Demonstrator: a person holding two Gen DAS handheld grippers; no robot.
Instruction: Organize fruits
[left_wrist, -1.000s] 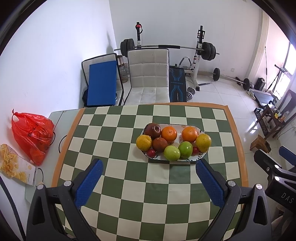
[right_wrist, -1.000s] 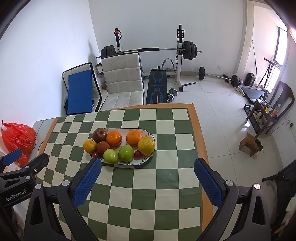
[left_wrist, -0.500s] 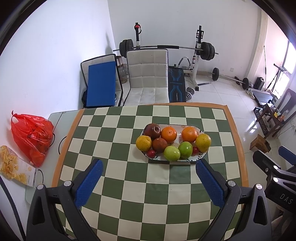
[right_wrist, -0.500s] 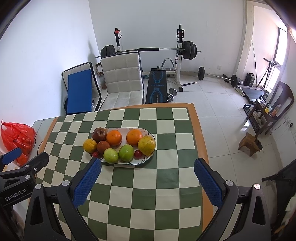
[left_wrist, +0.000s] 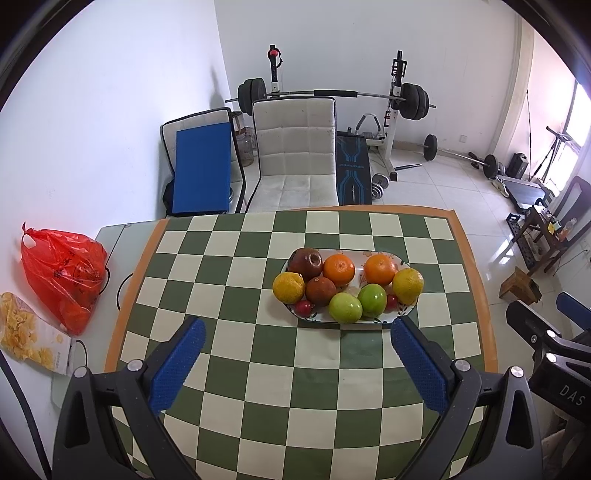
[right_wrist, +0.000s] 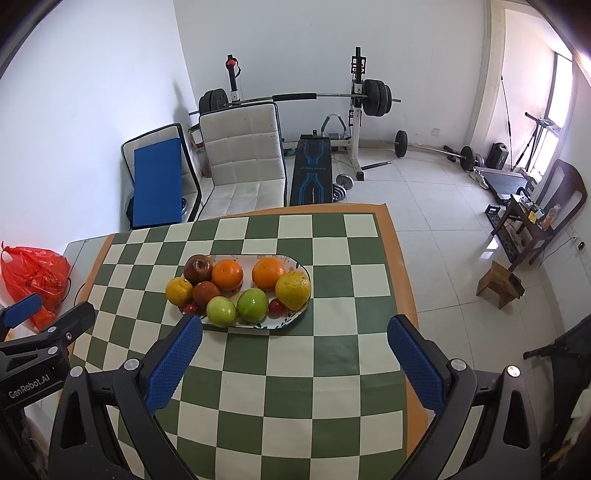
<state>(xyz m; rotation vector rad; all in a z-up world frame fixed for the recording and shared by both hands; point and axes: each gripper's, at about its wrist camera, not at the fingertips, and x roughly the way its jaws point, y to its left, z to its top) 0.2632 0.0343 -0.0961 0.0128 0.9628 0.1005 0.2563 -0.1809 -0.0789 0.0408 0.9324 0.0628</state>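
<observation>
An oval patterned plate (left_wrist: 400, 314) (right_wrist: 291, 320) sits on the green-and-white checkered table (left_wrist: 258, 369) (right_wrist: 295, 369). It holds oranges (left_wrist: 339, 269) (right_wrist: 227, 274), two green apples (left_wrist: 345, 307) (right_wrist: 252, 305), dark red apples (left_wrist: 306, 259), yellow citrus (left_wrist: 407, 285) and small red fruits. My left gripper (left_wrist: 295, 363) hovers open above the table, short of the plate, with nothing between its blue pads. My right gripper (right_wrist: 293, 363) is open too and holds nothing; the plate lies ahead to its left.
A red plastic bag (left_wrist: 62, 273) and a snack packet (left_wrist: 29, 339) lie on a side surface left of the table. A white chair (left_wrist: 295, 155), a blue pad and a weight bench stand beyond the far edge. A tiled floor drops off at the right.
Both views have barely shifted; the plate and fruits stay where they were and both grippers stay open.
</observation>
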